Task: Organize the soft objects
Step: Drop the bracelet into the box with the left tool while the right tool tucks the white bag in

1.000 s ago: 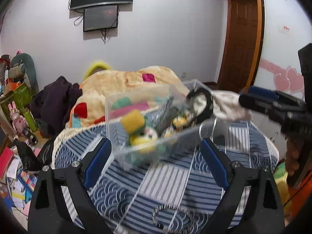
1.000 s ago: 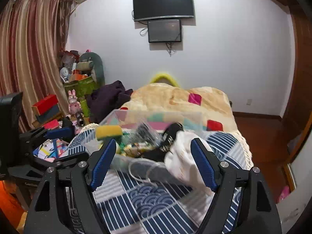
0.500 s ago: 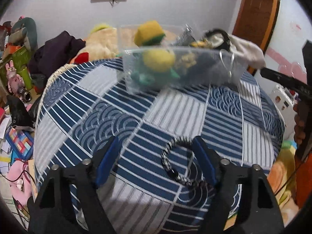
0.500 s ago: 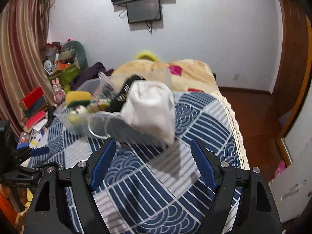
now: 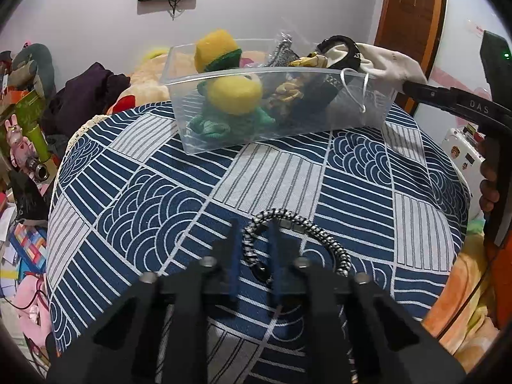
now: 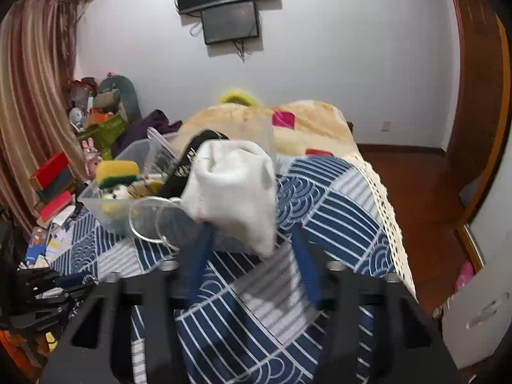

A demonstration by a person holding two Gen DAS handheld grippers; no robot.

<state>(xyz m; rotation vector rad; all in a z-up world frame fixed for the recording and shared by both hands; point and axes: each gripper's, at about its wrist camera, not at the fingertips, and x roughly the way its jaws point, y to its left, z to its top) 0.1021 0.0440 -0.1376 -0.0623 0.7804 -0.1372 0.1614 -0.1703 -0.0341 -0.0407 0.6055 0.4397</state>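
In the left wrist view we see a bedroom with a pale wall and a round table under a blue and white patterned cloth [image 5: 179, 192]. Our left gripper [image 5: 252, 249] is low over the near part of the cloth, pointing forward, with its jaws drawn narrow around one side of a black and white braided cord [image 5: 297, 224] that lies in a loop on the cloth. Far on the table stands a clear plastic bin [image 5: 281, 102] with a yellow and green sponge [image 5: 217, 52], a plush toy and other soft things inside. A white sock [image 5: 393, 64] hangs over the right rim of the bin. Between the cord and the bin the cloth is bare.

In the right wrist view the same table is in front of a bed with a beige blanket [image 6: 256, 121]. Our right gripper [image 6: 249, 246] is level and aims at the bin [image 6: 105, 204]; its jaws are partly closed, on both sides of the lower edge of the white sock [image 6: 236, 188]. They are blurred, so we cannot tell if they grip it. On the right the cloth runs free to the table edge.
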